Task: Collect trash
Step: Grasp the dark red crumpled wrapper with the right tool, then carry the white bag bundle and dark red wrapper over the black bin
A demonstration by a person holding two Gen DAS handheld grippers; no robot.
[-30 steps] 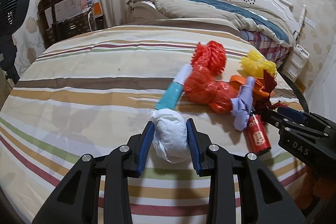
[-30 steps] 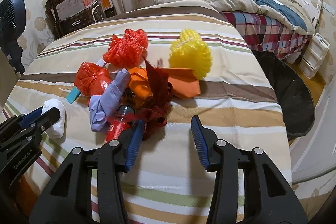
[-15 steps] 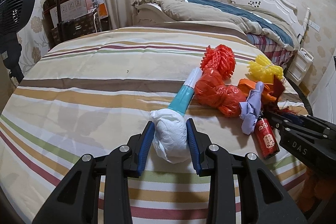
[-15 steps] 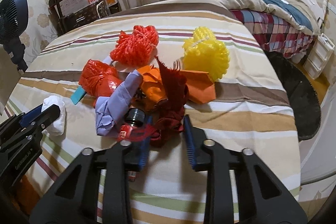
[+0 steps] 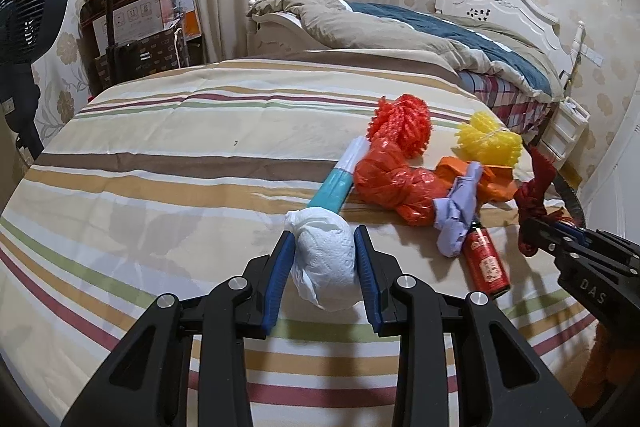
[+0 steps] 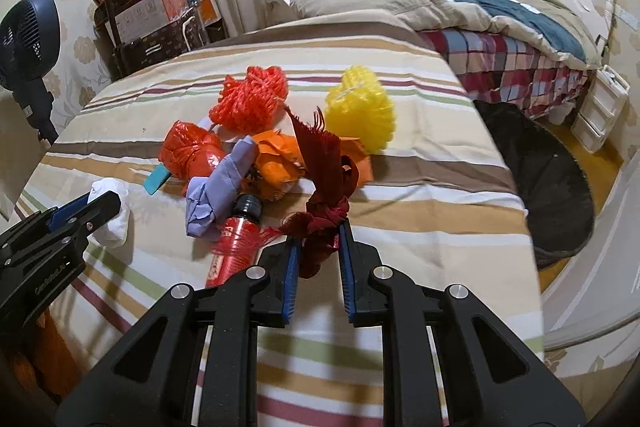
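Note:
My left gripper (image 5: pixel 322 247) is shut on a white crumpled tissue wad (image 5: pixel 325 263), held just above the striped bedcover (image 5: pixel 160 155). My right gripper (image 6: pixel 320 239) is shut on a dark red fringed cloth (image 6: pixel 326 183) and lifts it off the trash pile. The pile holds a red can (image 6: pixel 236 243), a lilac paper wad (image 6: pixel 218 187), a red plastic bag (image 6: pixel 188 151), orange paper (image 6: pixel 276 167), red mesh (image 6: pixel 250 99), yellow mesh (image 6: pixel 360 107) and a teal-white tube (image 5: pixel 340 179). The right gripper also shows in the left wrist view (image 5: pixel 536 227).
A second bed with a beige and blue quilt (image 6: pixel 440 7) stands behind. A dark round basket (image 6: pixel 540 179) sits on the floor at the right. A fan (image 5: pixel 24 7) and a cart of boxes (image 5: pixel 136 27) stand at the left.
My right gripper moved forward and closed on the dark red cloth, then lifted it. My left gripper kept hold of the tissue wad and rose slightly.

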